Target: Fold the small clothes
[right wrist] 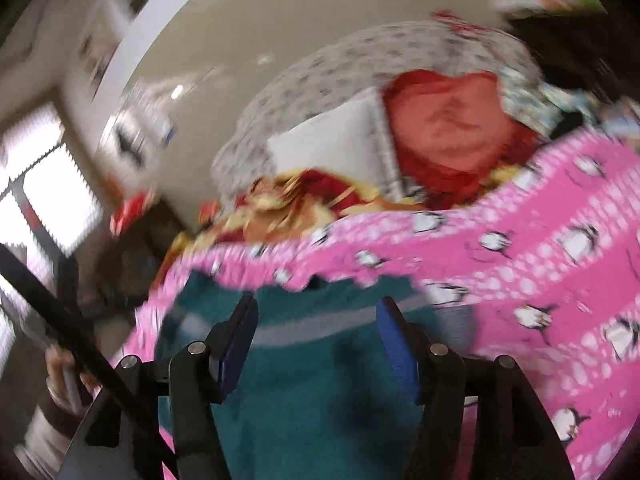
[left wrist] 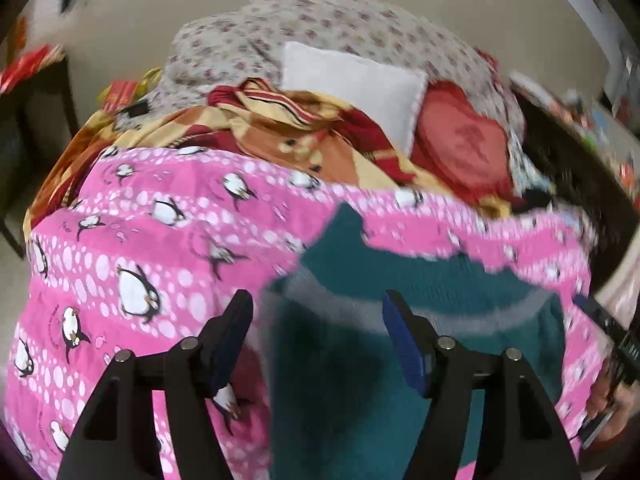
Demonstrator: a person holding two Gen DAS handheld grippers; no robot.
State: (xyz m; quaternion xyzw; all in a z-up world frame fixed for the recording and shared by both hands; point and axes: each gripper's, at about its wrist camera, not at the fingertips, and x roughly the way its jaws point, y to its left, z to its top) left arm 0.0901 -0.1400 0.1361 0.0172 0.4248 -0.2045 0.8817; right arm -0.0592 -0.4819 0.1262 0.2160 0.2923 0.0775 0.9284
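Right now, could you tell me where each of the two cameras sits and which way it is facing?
Left wrist: on the left gripper, jaws open, looking down over the teal garment on the pink penguin blanket; a hand shows at right.
Right wrist: on the right gripper, jaws open, looking over the same garment; a hand shows at left.
Shared: garment, blanket, white pillow, red cushion.
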